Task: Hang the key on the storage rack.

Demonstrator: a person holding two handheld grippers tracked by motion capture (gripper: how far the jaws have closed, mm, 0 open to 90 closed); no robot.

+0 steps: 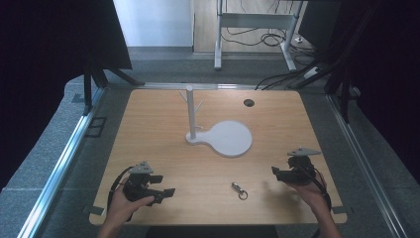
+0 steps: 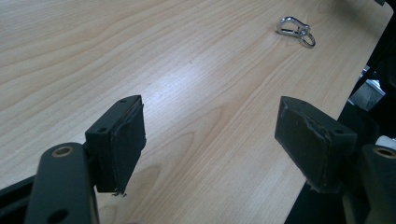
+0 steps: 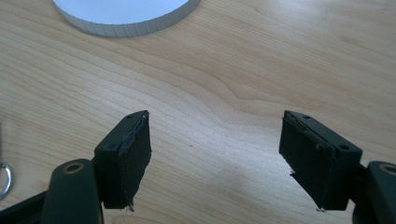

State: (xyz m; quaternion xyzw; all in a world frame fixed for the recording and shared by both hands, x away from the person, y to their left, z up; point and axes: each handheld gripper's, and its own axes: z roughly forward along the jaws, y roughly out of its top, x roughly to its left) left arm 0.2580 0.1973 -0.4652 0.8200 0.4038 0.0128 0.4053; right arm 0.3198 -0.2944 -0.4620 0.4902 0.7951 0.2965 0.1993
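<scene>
A small metal clasp with a ring [image 1: 239, 190] lies on the wooden table [image 1: 163, 163] near its front edge, between the two grippers. It shows far off in the left gripper view as the clasp [image 2: 294, 29], and its ring [image 3: 4, 179] peeks in at the left edge of the right gripper view. A white stand [image 1: 190, 111] with short pegs rises from a round white base [image 1: 230, 139] at mid table; the base's rim [image 3: 126, 21] is ahead of the right jaws. My left gripper [image 1: 168, 192] is open at front left. My right gripper [image 1: 275, 172] is open at front right. Both are empty.
A round cable hole [image 1: 248, 102] sits near the table's far right corner. Metal rails [image 1: 64, 153] run along both sides of the table. Dark screens stand to the left and right. Beyond the far edge are a desk frame [image 1: 257, 22] and loose cables on the floor.
</scene>
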